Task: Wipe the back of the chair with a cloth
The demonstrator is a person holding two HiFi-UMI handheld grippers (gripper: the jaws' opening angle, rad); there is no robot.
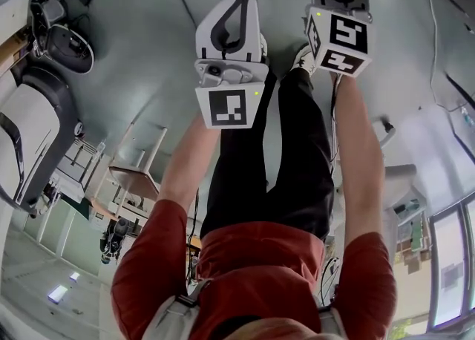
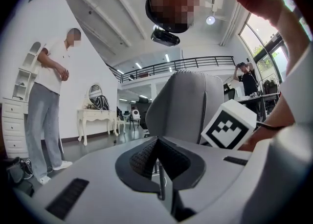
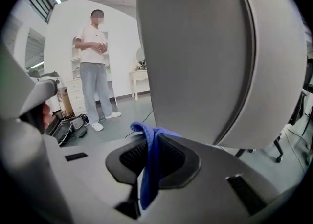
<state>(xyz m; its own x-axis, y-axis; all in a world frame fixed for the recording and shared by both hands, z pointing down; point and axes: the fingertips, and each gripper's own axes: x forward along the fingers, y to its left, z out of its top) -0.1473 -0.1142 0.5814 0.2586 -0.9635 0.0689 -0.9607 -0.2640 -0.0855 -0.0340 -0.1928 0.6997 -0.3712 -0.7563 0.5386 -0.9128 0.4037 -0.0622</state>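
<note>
Pinching the blue cloth (image 3: 146,179) between its jaws, the right gripper (image 3: 152,145) sits close below the chair back (image 3: 205,61). The left gripper (image 2: 157,149), jaws pressed together and empty, faces the chair back from farther off. Risk: wiping friction may drag the narrowly pinched cloth free.

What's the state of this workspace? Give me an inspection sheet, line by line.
Surface: grey chair back, upright, close in front of the right gripper; no dirt visible.
Job's things: blue cloth, not seen touching the chair.
Clutter: dark bag on the floor.
Grippers: right gripper shut on the cloth; left gripper shut, empty.
Cables: thin cable on the floor.
Surroundings: bystander standing; white console table by the wall.
</note>
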